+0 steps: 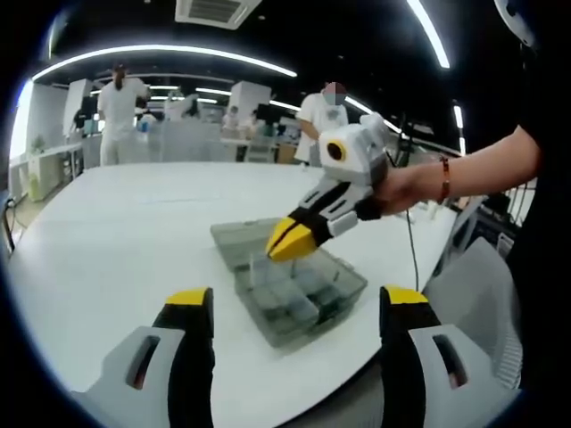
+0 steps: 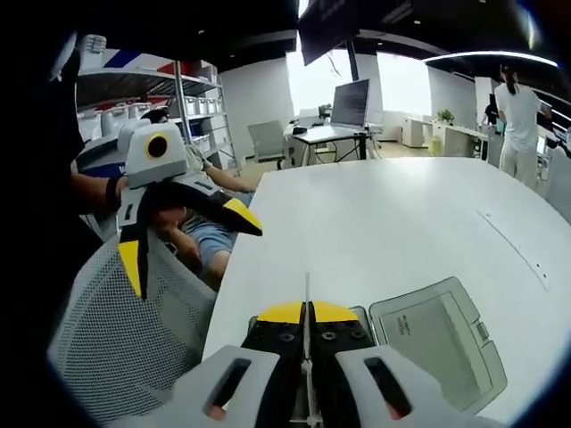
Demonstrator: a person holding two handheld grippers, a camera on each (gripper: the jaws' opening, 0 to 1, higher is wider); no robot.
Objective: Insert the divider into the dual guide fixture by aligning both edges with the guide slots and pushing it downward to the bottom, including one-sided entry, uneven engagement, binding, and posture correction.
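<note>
While left gripper (image 1: 292,308) gapes, right gripper (image 2: 307,312) pinches divider (image 2: 308,290) above fixture (image 1: 299,290)

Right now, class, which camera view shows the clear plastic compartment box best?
The left gripper view: the clear plastic compartment box lies whole on the white table, compartments and open lid visible. In the right gripper view, the right gripper hides most of the box, leaving its lid.
</note>
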